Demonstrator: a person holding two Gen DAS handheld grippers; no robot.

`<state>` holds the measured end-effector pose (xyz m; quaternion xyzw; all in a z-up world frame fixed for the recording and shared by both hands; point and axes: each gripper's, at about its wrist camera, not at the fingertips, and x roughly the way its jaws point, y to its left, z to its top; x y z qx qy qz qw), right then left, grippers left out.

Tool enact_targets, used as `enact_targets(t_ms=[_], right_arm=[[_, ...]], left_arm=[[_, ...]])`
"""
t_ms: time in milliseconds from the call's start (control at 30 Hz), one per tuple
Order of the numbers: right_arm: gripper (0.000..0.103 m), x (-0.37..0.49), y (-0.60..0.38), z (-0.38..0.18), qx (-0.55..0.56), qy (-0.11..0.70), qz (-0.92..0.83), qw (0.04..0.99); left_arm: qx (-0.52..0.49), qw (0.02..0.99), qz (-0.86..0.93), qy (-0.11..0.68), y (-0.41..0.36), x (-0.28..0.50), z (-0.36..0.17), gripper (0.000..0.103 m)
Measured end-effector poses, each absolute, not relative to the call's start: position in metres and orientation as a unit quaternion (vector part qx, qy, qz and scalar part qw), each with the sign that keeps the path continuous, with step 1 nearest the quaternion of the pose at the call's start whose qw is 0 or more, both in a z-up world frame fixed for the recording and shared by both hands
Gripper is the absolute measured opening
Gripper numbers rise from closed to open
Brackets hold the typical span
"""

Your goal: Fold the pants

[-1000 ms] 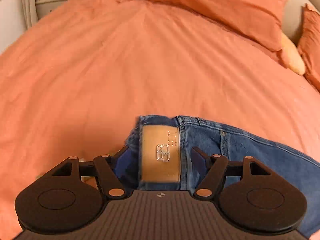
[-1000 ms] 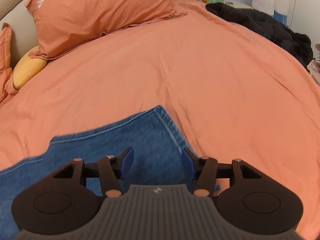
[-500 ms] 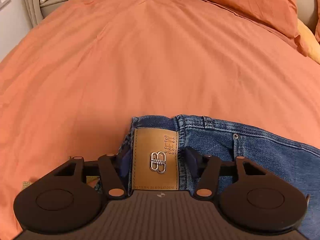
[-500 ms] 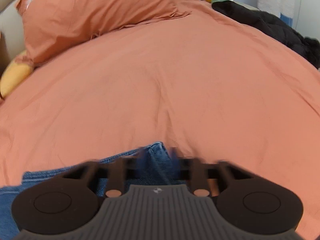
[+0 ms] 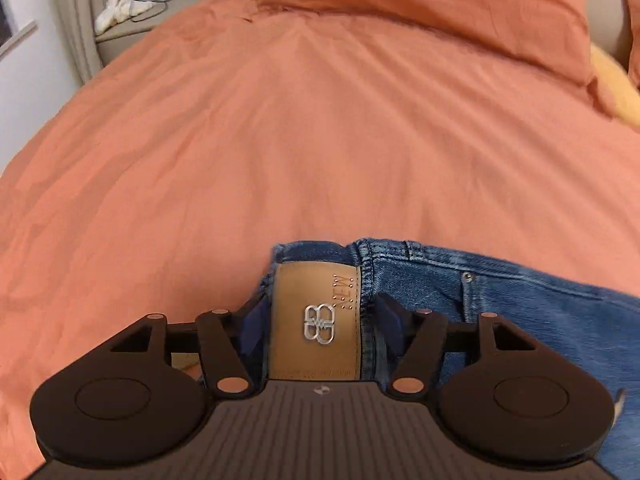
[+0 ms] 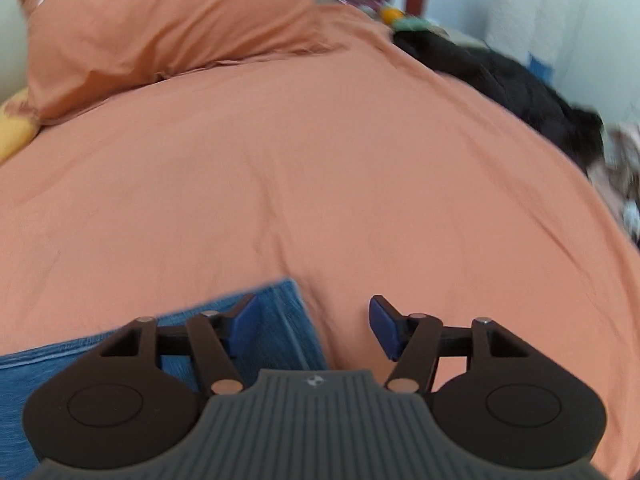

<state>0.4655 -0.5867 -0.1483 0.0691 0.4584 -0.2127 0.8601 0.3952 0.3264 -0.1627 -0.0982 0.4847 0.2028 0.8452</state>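
Blue jeans point(image 5: 500, 304) lie on the orange bed cover point(image 5: 304, 140). In the left wrist view the waistband with its tan leather patch point(image 5: 316, 320) sits between the fingers of my left gripper point(image 5: 318, 316), whose jaws stand apart on either side of it. In the right wrist view the jeans' hem corner point(image 6: 280, 320) lies under the left finger of my right gripper point(image 6: 312, 320), which is open and empty over the cover.
Orange pillows point(image 6: 160, 20) and a yellow cushion point(image 5: 616, 84) lie at the head of the bed. A black garment point(image 6: 512, 88) lies at the bed's right edge. A bedside stand point(image 5: 128, 28) holds a white cloth.
The right gripper pulled back toward the hem corner, closed briefly, and now stands open to the right of it. The left gripper stayed around the waistband patch.
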Motion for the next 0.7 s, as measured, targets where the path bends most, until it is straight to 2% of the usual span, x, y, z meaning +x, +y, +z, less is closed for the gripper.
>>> enact_targets(t_ms=[233, 300, 333, 367, 433, 533, 600, 633, 700], right_arm=[[0.059, 0.386, -0.612, -0.151, 0.199, 0.473, -0.251, 0.821], [0.049, 0.37, -0.619, -0.159, 0.26, 0.467, -0.238, 0.811], [0.025, 0.365, -0.62, -0.162, 0.276, 0.461, -0.231, 0.811], [0.017, 0.363, -0.619, -0.164, 0.282, 0.456, -0.224, 0.814], [0.014, 0.362, -0.614, -0.163, 0.259, 0.452, -0.226, 0.823], [0.014, 0.364, -0.611, -0.162, 0.232, 0.456, -0.235, 0.827], [0.022, 0.365, -0.61, -0.161, 0.23, 0.463, -0.244, 0.821], [0.033, 0.365, -0.609, -0.159, 0.224, 0.467, -0.25, 0.818], [0.036, 0.357, -0.607, -0.146, 0.214, 0.462, -0.248, 0.824]], left_arm=[[-0.08, 0.854, 0.187, 0.478, 0.319, 0.355, -0.134, 0.071], [-0.075, 0.854, 0.183, 0.481, 0.316, 0.341, -0.127, 0.071], [-0.069, 0.854, 0.182, 0.483, 0.313, 0.336, -0.123, 0.071], [-0.063, 0.853, 0.182, 0.485, 0.312, 0.331, -0.119, 0.071], [-0.051, 0.854, 0.176, 0.487, 0.307, 0.314, -0.11, 0.071], [-0.028, 0.854, 0.17, 0.491, 0.301, 0.291, -0.096, 0.071], [-0.004, 0.854, 0.163, 0.495, 0.295, 0.277, -0.088, 0.071], [0.008, 0.854, 0.158, 0.495, 0.292, 0.27, -0.084, 0.071], [0.028, 0.857, 0.145, 0.494, 0.286, 0.256, -0.075, 0.071]])
